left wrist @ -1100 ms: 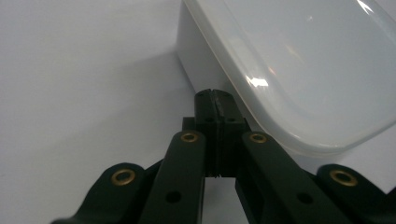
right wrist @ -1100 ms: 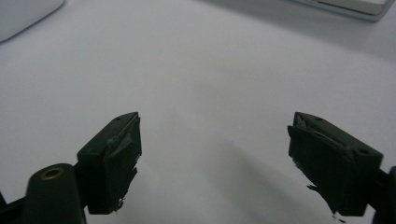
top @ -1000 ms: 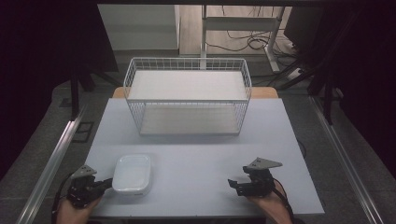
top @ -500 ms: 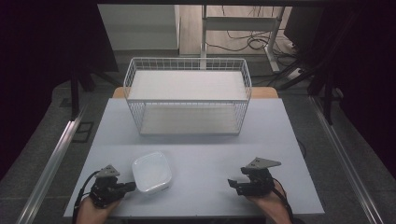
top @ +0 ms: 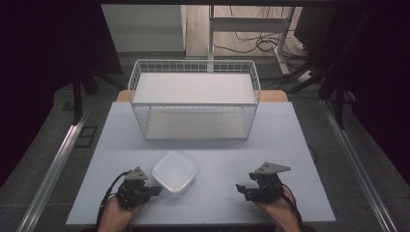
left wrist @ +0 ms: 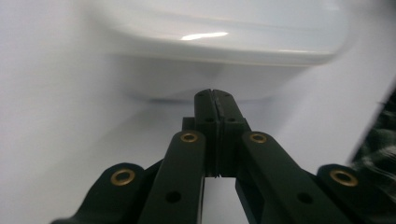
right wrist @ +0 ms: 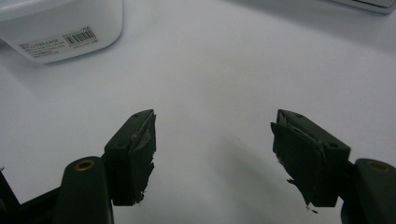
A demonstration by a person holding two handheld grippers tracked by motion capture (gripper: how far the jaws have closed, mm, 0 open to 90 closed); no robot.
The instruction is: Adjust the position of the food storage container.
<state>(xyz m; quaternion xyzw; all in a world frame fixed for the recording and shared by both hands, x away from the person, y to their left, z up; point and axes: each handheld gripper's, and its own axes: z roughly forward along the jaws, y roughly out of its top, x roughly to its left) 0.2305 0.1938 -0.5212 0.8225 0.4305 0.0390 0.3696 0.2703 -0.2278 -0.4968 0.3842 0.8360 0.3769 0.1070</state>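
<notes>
Pressing together with nothing clamped between them, the left gripper fingers are seen shut, their tips just short of the white plastic dish; contact cannot be judged. The dish is set upside down on the table, near its front edge, left of centre. The right gripper fingers are held apart over bare table, nothing between them, and have just been closing. A barcode label is noted on the dish's side wall. Behind, well apart, a white wire basket stands at the table's back.
</notes>
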